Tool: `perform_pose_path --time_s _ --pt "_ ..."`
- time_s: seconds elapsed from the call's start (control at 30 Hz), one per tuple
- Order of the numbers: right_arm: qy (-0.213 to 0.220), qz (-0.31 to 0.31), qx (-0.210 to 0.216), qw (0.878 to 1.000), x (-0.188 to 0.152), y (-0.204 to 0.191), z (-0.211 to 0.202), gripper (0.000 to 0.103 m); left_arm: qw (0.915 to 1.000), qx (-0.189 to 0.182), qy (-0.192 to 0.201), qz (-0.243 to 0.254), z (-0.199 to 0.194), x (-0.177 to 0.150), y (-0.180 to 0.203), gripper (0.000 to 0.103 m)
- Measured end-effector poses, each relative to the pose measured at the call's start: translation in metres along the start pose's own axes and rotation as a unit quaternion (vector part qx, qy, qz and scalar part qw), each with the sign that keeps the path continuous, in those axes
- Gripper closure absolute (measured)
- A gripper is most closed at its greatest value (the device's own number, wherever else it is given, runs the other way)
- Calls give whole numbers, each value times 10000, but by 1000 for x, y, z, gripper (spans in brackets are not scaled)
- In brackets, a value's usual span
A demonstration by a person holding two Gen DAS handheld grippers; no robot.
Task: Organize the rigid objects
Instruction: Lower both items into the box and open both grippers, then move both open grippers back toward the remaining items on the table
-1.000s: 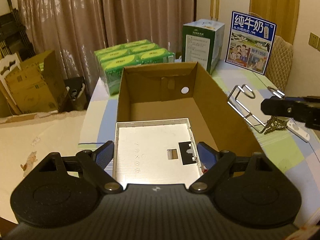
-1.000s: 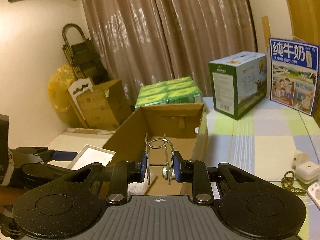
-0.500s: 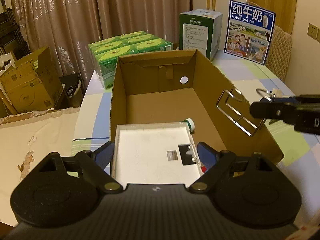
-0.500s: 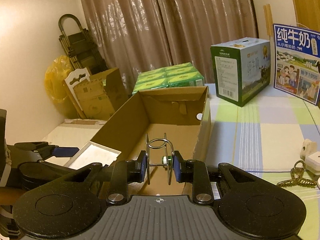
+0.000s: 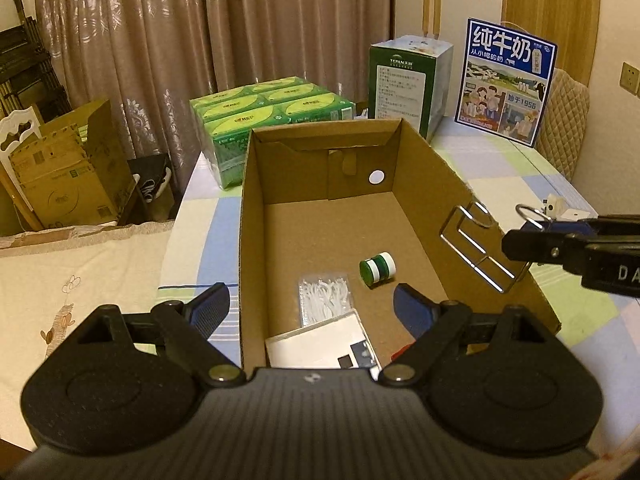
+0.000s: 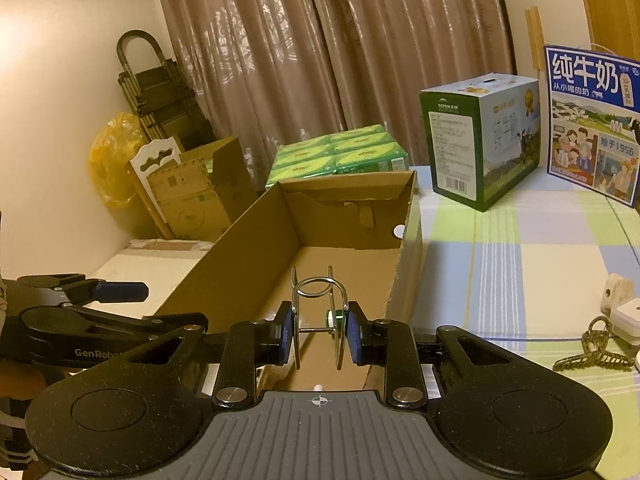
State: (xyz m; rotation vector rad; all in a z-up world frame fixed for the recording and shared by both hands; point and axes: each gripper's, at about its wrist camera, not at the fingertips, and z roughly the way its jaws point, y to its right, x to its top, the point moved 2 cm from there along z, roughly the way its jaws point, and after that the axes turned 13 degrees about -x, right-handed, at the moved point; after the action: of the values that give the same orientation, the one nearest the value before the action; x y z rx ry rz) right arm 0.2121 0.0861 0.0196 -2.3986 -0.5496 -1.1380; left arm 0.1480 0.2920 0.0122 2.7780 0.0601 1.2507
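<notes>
An open cardboard box (image 5: pixel 424 184) lies on the checked tablecloth. On its floor are a green and white roll (image 5: pixel 377 270), a bag of white pieces (image 5: pixel 325 304) and a flat white panel (image 5: pixel 324 346), partly hidden by my left gripper's body. My left gripper (image 5: pixel 311 310) is open above the box's near end, one finger outside the left wall, and holds nothing. My right gripper (image 6: pixel 318 334) is shut on a chrome wire rack (image 6: pixel 318 292), held above the box's right wall. In the left wrist view the wire rack (image 5: pixel 478 252) hangs from the right gripper (image 5: pixel 516 245).
Behind the box stand green tissue packs (image 5: pixel 272 108), a green carton (image 6: pixel 480 132) and a blue milk box (image 6: pixel 592 120). A hair claw (image 6: pixel 596 350) and white adapter (image 6: pixel 626 318) lie on the table to the right. Cardboard boxes (image 5: pixel 68 168) stand on the floor at left.
The white panel has left my left gripper's fingers and now lies lower in the box. The right gripper has brought the wire rack leftward over the box's right wall.
</notes>
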Motion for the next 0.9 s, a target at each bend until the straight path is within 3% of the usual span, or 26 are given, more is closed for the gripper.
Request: perform_pose_path --time_s 0.9 --pt "15 129 -58 9999 -2 9 -3 77 10000 -31 43 -77 -4 -4 1 16"
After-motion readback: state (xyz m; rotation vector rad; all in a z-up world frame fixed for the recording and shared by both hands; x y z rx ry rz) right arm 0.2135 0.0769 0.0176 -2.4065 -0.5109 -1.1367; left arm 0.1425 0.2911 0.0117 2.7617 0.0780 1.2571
